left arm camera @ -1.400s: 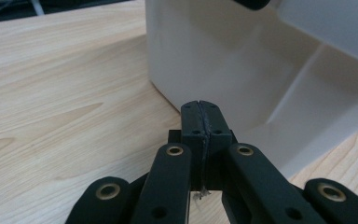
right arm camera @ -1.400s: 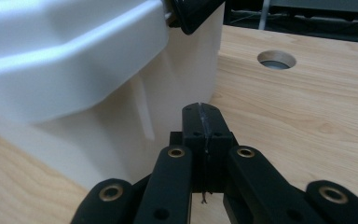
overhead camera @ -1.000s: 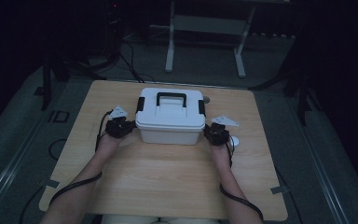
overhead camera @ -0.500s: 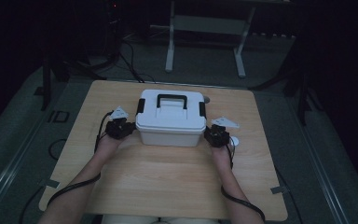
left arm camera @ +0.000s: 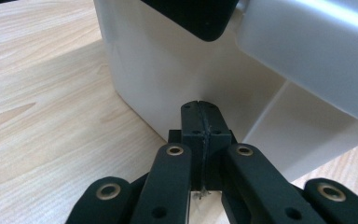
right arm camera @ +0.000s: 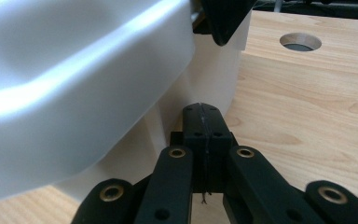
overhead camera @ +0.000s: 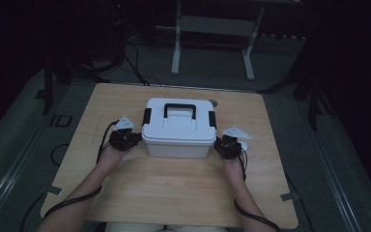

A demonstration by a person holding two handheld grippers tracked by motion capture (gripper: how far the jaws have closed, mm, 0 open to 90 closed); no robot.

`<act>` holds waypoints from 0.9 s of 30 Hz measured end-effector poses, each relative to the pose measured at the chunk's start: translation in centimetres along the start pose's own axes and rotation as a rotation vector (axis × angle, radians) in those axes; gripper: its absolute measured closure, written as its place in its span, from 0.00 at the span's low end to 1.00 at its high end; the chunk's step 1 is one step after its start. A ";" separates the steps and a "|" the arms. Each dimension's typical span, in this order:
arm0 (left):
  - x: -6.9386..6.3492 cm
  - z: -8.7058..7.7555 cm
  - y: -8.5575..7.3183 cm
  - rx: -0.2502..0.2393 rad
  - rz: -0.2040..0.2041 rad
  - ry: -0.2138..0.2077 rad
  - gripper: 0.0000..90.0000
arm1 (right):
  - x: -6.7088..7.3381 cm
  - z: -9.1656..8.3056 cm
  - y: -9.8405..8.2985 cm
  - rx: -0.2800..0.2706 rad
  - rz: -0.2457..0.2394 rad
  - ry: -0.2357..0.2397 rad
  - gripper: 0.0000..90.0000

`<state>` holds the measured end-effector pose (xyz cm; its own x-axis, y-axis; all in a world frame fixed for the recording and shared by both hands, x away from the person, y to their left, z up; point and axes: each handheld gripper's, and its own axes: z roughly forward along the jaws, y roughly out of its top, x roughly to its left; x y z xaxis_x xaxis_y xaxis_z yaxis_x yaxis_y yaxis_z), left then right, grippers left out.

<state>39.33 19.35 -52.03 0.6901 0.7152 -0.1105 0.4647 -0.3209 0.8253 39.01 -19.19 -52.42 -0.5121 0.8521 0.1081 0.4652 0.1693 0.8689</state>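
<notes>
Both closed on nothing, left gripper (overhead camera: 131,138) and right gripper (overhead camera: 221,145) flanking centre-frame box (overhead camera: 178,129); risks slipping if squeezed unevenly.

My forearms (overhead camera: 94,193) cut off at bottom edge of high view. White box (left arm camera: 242,70) top cropped in both my gripper views. Contents hidden beneath shut lid (overhead camera: 178,123).

High overview; two close, box-sharing views
</notes>
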 end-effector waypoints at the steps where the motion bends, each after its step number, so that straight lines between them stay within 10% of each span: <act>1: -0.1 -0.1 -0.1 0.000 -0.004 -0.003 1.00 | 0.1 -0.2 0.0 0.003 -0.003 0.001 1.00; 27: -4.9 -2.3 -1.6 0.042 0.065 -0.028 1.00 | 1.1 -5.2 -2.8 0.017 -0.010 0.028 1.00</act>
<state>33.92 17.75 -51.53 0.7348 0.6744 -0.0732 0.4404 -0.3923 0.8075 33.37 -21.25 -52.25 -0.5368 0.8362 0.1129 0.4720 0.1867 0.8616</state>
